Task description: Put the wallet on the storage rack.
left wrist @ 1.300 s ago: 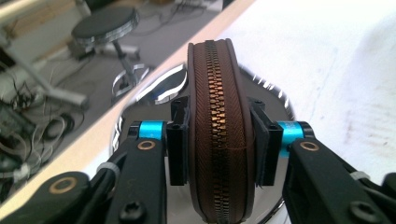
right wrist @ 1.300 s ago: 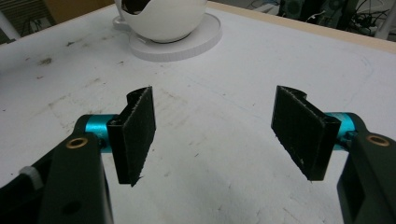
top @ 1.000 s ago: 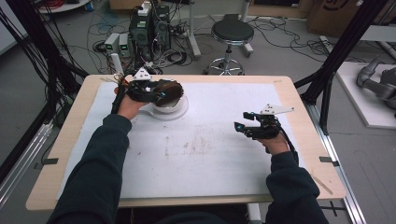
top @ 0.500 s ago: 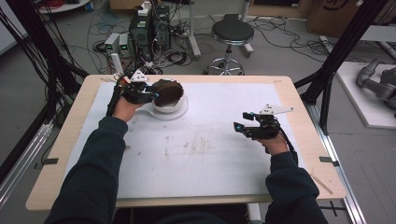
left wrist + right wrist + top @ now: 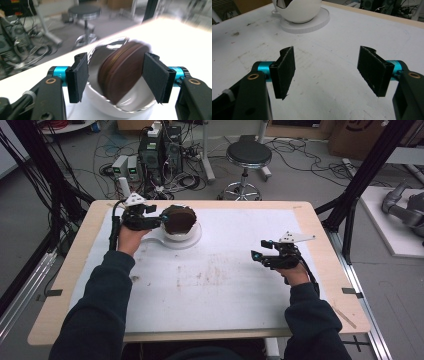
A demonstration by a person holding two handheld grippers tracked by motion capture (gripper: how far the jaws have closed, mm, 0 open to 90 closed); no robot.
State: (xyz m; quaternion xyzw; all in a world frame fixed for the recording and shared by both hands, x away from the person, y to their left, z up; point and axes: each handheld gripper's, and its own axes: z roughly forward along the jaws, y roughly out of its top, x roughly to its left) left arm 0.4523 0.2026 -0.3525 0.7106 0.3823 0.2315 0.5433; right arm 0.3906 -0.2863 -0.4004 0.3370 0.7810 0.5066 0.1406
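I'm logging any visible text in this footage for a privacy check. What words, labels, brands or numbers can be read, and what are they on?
No text can be read in these pictures.
Cardboard box on the floor, far right: a dark printed mark, too small and cut off to read.
Computer towers behind the table: no legible label.
Brown zipped pouch in the white bowl: blurred, no lettering seen.
Left tongs and right tongs: no markings.

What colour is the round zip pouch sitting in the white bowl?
Brown, with a brassy zip; the pouch shows best in the left gripper view, inside the bowl.
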